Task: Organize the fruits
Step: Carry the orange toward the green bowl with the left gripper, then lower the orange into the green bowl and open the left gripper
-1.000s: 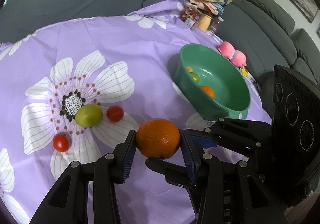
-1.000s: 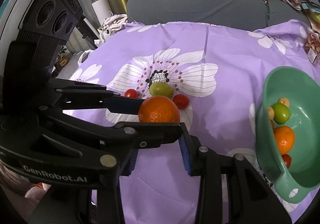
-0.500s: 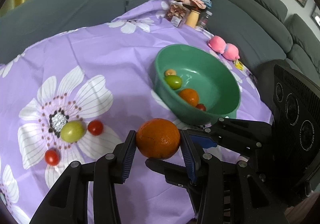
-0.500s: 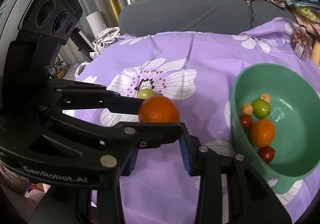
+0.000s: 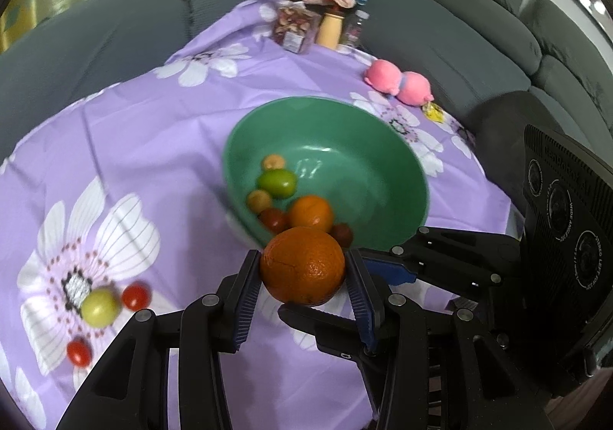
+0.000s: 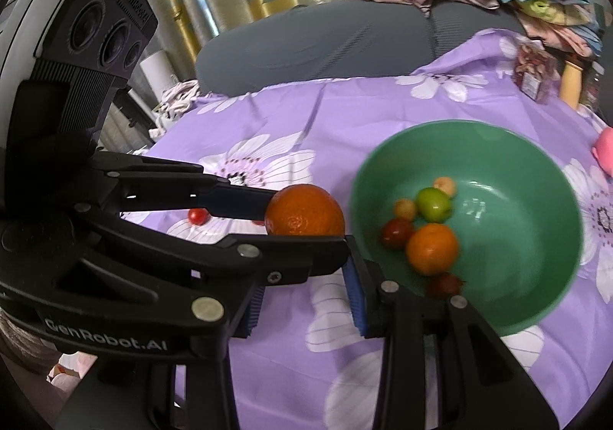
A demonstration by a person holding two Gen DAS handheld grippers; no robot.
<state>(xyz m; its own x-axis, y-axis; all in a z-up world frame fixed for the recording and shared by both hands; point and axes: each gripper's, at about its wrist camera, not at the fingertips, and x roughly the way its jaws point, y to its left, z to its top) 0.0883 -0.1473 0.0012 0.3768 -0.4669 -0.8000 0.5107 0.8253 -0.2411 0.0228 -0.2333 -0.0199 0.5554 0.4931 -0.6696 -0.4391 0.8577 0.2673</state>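
L black two-finger gripper [image 5: 302,286] w/ blue ribbed pads is clamped on a round orange fruit [image 5: 302,271], held above the purple floral cloth [image 5: 153,146] just at the near rim of the green plastic bowl [image 5: 398,161]. R black gripper [image 6: 306,299] sits under/behind the L fingers w/ nothing visible between its pads, gap narrow; can't tell if fully closed. Bowl has a smaller orange [image 5: 311,213], green fruit + small red/tan ones; a yellow-green fruit [image 5: 100,306] & 2 red cherry tomatoes [image 5: 135,296] lie loose on the cloth.

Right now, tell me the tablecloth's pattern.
The tablecloth is purple with large white flowers, clearest in the left wrist view.
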